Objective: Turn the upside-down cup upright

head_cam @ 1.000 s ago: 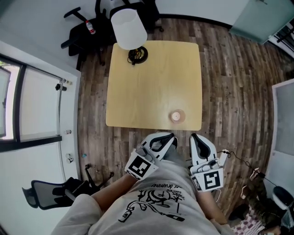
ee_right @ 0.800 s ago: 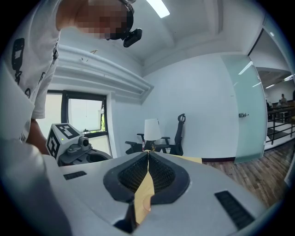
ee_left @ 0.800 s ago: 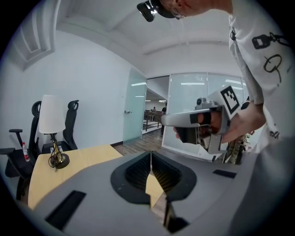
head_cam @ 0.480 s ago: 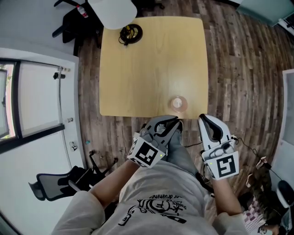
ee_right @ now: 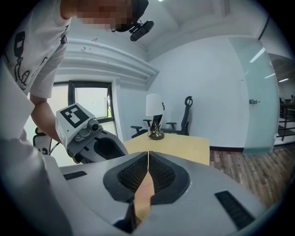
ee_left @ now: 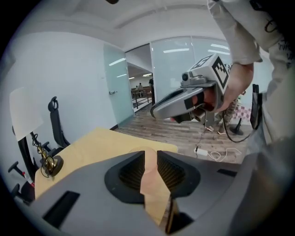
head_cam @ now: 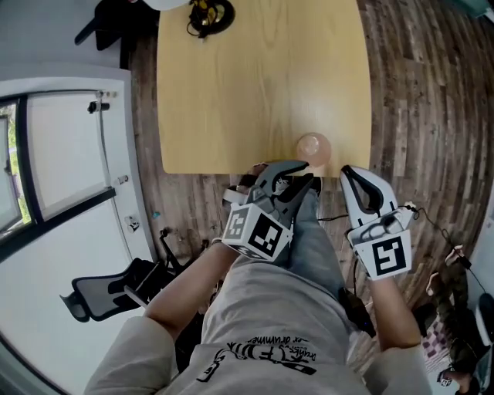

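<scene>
A small pale pink cup (head_cam: 312, 146) stands on the light wooden table (head_cam: 255, 85), close to its near edge and right of the middle. My left gripper (head_cam: 302, 171) hovers just short of that edge, a little left of the cup and pointing at it. Its jaws have just been opening, and only tabletop shows between them in the left gripper view (ee_left: 150, 154). My right gripper (head_cam: 349, 171) is off the table's edge, right of the cup, shut with nothing in it (ee_right: 148, 154). Neither gripper touches the cup.
A lamp with a white shade and dark round base (head_cam: 207, 11) stands at the table's far left corner. Black office chairs stand behind the table (ee_right: 184, 113) and on the floor at lower left (head_cam: 108, 289). A cable (head_cam: 440, 227) lies on the wooden floor at right.
Both grippers have come forward and down to the table's near edge by the cup. The left gripper has rolled and its jaws have parted. The right gripper's jaws stay together.
</scene>
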Motion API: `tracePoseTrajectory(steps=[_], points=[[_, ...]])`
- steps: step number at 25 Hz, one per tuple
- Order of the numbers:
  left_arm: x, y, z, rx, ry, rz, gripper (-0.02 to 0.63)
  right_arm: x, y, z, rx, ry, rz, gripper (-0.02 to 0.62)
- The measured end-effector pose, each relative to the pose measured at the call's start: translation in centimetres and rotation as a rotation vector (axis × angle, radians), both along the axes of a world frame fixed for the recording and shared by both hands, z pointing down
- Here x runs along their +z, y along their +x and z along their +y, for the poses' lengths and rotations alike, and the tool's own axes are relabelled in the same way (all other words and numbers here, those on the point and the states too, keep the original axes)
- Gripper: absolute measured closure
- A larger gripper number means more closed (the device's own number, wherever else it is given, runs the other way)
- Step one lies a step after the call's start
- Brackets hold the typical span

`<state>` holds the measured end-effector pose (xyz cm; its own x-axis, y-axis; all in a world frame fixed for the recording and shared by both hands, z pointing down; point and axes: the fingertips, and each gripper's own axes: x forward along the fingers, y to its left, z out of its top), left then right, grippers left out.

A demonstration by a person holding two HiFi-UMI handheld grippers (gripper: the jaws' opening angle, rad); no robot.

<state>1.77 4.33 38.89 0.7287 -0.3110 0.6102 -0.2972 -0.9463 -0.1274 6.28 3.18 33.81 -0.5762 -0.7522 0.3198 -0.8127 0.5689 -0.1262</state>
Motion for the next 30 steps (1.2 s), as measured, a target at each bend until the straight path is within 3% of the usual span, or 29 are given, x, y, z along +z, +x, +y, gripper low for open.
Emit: tracePoseTrajectory(steps=[5, 13, 21, 30], points=[[1.8, 0.2, 0.0, 0.082, 0.033, -0.112, 0.52, 2.9, -0.9, 0.7, 0.004, -0.038, -0.002, 0.571], [4.0, 0.6, 0.5, 0.269, 0.118, -0.372, 0.52, 5.3, -1.5, 1.3, 0.016, -0.074, 0.001, 0.571], [5.5, 0.9, 0.9, 0.378, 0.147, -0.547, 0.518, 6.1, -1.5, 1.8, 0.021, -0.094, 0.003, 0.571], [6.9, 0.8, 0.8, 0.419, 0.155, -0.617, 0.52, 6.6, -1.4, 2.1, 0.032, -0.108, -0.004, 0.571]])
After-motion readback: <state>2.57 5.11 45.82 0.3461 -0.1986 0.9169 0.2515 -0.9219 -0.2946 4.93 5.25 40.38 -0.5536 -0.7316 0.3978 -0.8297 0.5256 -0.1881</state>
